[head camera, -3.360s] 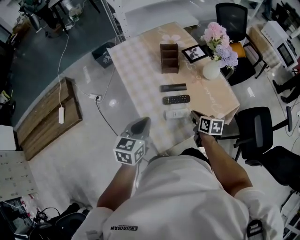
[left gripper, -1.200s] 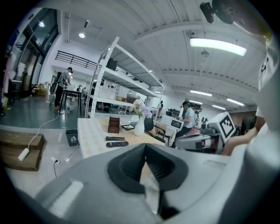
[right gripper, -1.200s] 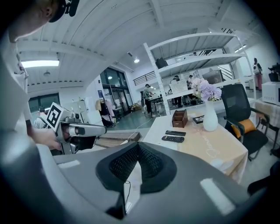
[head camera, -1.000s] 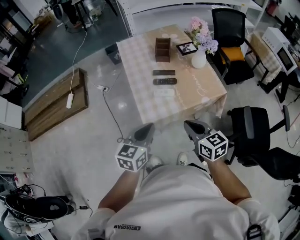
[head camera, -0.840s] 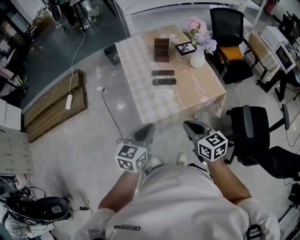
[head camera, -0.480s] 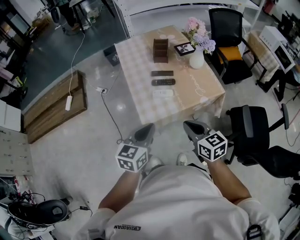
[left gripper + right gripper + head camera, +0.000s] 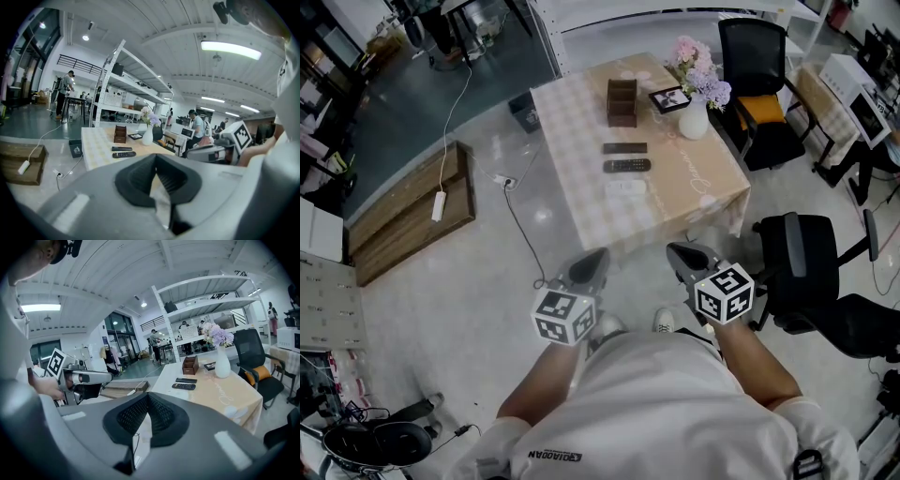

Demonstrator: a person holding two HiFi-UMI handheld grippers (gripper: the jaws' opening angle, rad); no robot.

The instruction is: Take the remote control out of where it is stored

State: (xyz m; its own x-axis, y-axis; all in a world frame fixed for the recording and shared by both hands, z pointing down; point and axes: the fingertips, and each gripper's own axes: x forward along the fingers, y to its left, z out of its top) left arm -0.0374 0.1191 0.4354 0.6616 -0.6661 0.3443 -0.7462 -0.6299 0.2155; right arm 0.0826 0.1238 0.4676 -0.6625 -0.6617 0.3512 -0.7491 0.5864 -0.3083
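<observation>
Three remote controls lie in a row on the checked table: a dark one, a black one with buttons and a white one. A brown wooden holder stands behind them. My left gripper and right gripper are held close to my body, over the floor and well short of the table, both shut and empty. The left gripper view shows its jaws closed, with the remotes far off. The right gripper also points toward the table.
A white vase of flowers and a picture frame stand at the table's far right. Black office chairs stand to my right and behind the table. A wooden pallet and a floor cable lie at the left.
Since the oldest frame I have stepped back, so the table is now far ahead. Over the last second both grippers have stayed almost still.
</observation>
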